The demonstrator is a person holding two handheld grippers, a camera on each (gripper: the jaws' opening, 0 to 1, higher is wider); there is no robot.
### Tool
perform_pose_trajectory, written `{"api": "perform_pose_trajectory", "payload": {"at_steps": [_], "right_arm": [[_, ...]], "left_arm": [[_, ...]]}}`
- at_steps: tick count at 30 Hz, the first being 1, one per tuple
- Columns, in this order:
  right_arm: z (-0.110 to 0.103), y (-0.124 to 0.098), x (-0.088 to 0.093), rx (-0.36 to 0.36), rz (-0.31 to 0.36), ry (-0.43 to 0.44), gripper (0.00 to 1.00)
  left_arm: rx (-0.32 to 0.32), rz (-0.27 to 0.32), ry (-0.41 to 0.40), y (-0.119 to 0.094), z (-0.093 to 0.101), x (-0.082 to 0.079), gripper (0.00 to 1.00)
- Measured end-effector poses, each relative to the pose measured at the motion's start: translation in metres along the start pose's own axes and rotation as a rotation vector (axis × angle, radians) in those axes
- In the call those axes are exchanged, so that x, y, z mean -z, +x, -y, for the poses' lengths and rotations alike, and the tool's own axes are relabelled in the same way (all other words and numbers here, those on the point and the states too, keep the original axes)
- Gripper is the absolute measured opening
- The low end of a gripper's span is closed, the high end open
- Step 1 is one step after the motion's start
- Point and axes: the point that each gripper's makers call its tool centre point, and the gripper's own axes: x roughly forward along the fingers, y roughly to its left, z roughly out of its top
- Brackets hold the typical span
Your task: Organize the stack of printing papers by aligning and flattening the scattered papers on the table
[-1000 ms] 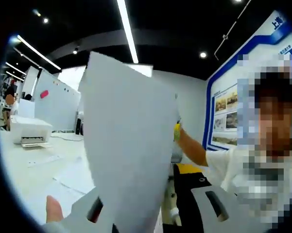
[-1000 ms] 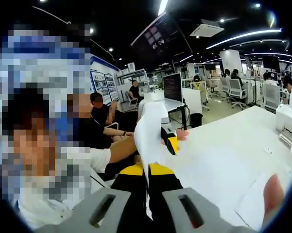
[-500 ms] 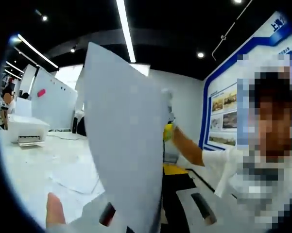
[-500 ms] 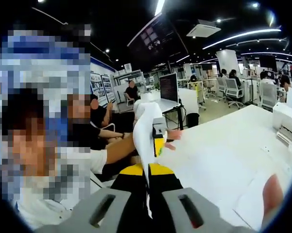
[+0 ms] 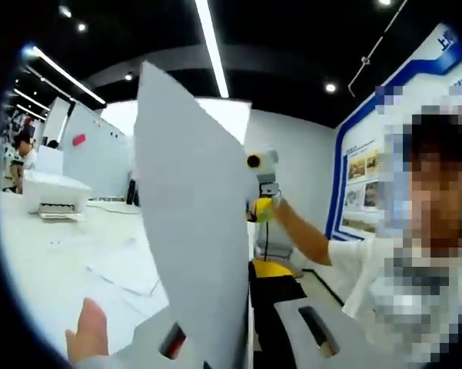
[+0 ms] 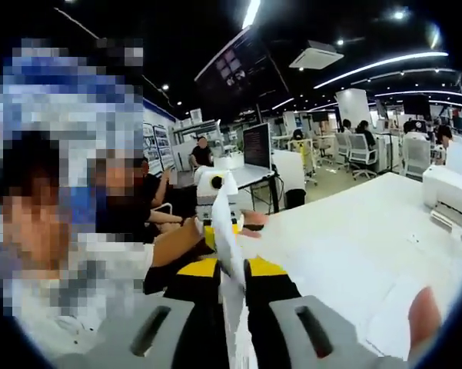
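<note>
Paper stack held upright in the air between both hand-held grippers.

The paper stack [image 5: 196, 231] is clamped at one edge by the left hand-held gripper [image 5: 242, 350] and at the opposite edge by the right hand-held gripper [image 6: 232, 323], above the white surface [image 6: 353, 238]. Loose sheets [image 5: 127, 269] are seen lying on the surface, with a printer [image 5: 54, 196] far left. Step judged: squaring the stack. Next, edges likely need tapping down on the surface, then laying flat.
</note>
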Motion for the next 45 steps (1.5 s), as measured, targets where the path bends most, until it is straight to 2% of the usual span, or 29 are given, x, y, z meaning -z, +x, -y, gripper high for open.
{"api": "perform_pose_trajectory", "payload": {"at_steps": [1,3,5,6,8,10,11,13,14,15,16,19,21,23,26,29,33,38,40,41,45], "right_arm": [[0.007,-0.002,0.002,0.033,0.011,-0.009,0.2],[0.025,-0.009,0.008,0.102,0.016,-0.047,0.2],[0.039,-0.015,0.012,0.159,0.047,-0.034,0.21],[0.053,-0.021,0.019,0.221,0.054,-0.049,0.21],[0.068,-0.029,0.028,0.302,0.083,-0.095,0.21],[0.085,-0.038,0.041,0.413,0.103,-0.14,0.23],[0.091,-0.042,0.052,0.456,0.082,-0.174,0.23],[0.106,-0.049,0.072,0.557,0.053,-0.224,0.23],[0.11,-0.051,0.079,0.584,0.037,-0.239,0.23],[0.114,-0.052,0.09,0.607,0.005,-0.268,0.23],[0.116,-0.053,0.098,0.622,-0.012,-0.283,0.23],[0.115,-0.05,0.115,0.636,-0.002,-0.295,0.23],[0.115,-0.048,0.114,0.648,0.065,-0.292,0.23],[0.11,-0.043,0.116,0.618,0.127,-0.255,0.2],[0.113,-0.04,0.122,0.625,0.152,-0.249,0.21],[0.127,-0.043,0.133,0.696,0.121,-0.244,0.22],[0.145,-0.051,0.145,0.764,0.081,-0.188,0.24],[0.155,-0.062,0.149,0.792,0.057,-0.179,0.25],[0.16,-0.068,0.152,0.817,0.022,-0.181,0.25],[0.164,-0.07,0.154,0.829,0.002,-0.191,0.25],[0.179,-0.072,0.161,0.84,-0.05,-0.178,0.27]], "left_arm": [[-0.045,0.028,-0.017,-0.006,-0.008,-0.002,0.05],[-0.053,0.061,-0.064,-0.018,-0.011,-0.001,0.05],[-0.092,0.124,-0.1,-0.036,-0.019,-0.002,0.05],[-0.088,0.127,-0.122,-0.043,-0.019,0.003,0.05],[-0.124,0.171,-0.139,-0.055,-0.026,0.005,0.05],[-0.159,0.18,-0.163,-0.068,-0.031,0.014,0.05],[-0.19,0.203,-0.171,-0.074,-0.036,0.015,0.05],[-0.254,0.184,-0.161,-0.085,-0.042,0.027,0.05],[-0.288,0.184,-0.15,-0.09,-0.045,0.029,0.05],[-0.295,0.183,-0.15,-0.094,-0.044,0.033,0.05],[-0.302,0.202,-0.157,-0.101,-0.043,0.033,0.05],[-0.312,0.255,-0.18,-0.112,-0.04,0.035,0.05],[-0.31,0.261,-0.174,-0.113,-0.037,0.042,0.05],[-0.291,0.271,-0.182,-0.111,-0.034,0.052,0.05],[-0.281,0.266,-0.192,-0.105,-0.036,0.068,0.05],[-0.298,0.233,-0.208,-0.1,-0.049,0.083,0.05],[-0.313,0.223,-0.224,-0.098,-0.064,0.089,0.05],[-0.314,0.223,-0.202,-0.099,-0.061,0.086,0.05],[-0.323,0.215,-0.174,-0.099,-0.06,0.085,0.05],[-0.333,0.203,-0.13,-0.1,-0.06,0.085,0.05],[-0.326,0.208,-0.102,-0.1,-0.059,0.086,0.06]]}}
